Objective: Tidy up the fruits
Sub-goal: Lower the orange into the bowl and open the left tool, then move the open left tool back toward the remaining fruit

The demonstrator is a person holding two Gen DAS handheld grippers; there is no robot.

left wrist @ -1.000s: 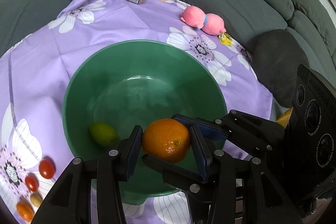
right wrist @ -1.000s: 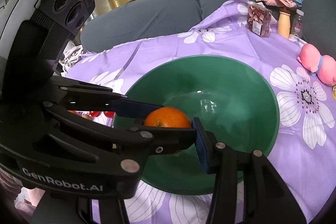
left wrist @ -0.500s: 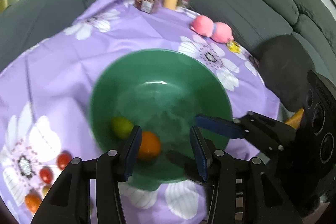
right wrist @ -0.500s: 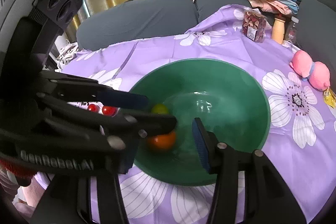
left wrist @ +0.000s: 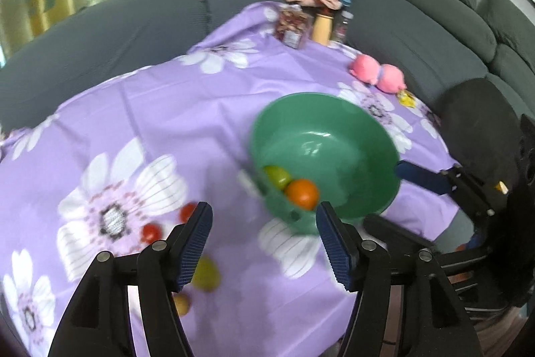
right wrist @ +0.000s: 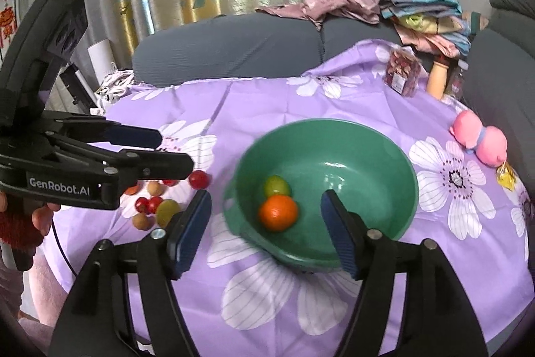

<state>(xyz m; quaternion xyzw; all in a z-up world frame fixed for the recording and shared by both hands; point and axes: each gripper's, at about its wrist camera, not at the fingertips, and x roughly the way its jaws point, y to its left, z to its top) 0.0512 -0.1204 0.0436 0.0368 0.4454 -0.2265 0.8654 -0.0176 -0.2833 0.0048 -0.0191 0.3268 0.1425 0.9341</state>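
A green bowl (right wrist: 374, 136) stands on the purple flowered cloth; it also shows in the left wrist view (left wrist: 364, 122). An orange (right wrist: 278, 212) and a green lime (right wrist: 276, 185) lie inside it, also seen in the left wrist view as the orange (left wrist: 301, 193) and the lime (left wrist: 277, 176). Several small fruits lie on the cloth left of the bowl: red tomatoes (right wrist: 199, 179), a green fruit (right wrist: 166, 210), brown ones (right wrist: 141, 220). My left gripper (left wrist: 262, 240) is open and empty above the cloth. My right gripper (right wrist: 265, 228) is open and empty above the bowl's near side.
A pink plush toy (right wrist: 479, 139), a snack bag (right wrist: 403, 72) and bottles (right wrist: 438, 79) sit at the far side of the cloth. A grey sofa (left wrist: 418, 32) wraps around the table, with piled clothes (right wrist: 384, 5) on its back.
My left gripper opened and let the orange drop into the bowl beside the lime. Both grippers then pulled up and back; the left swung leftward toward the loose fruits.
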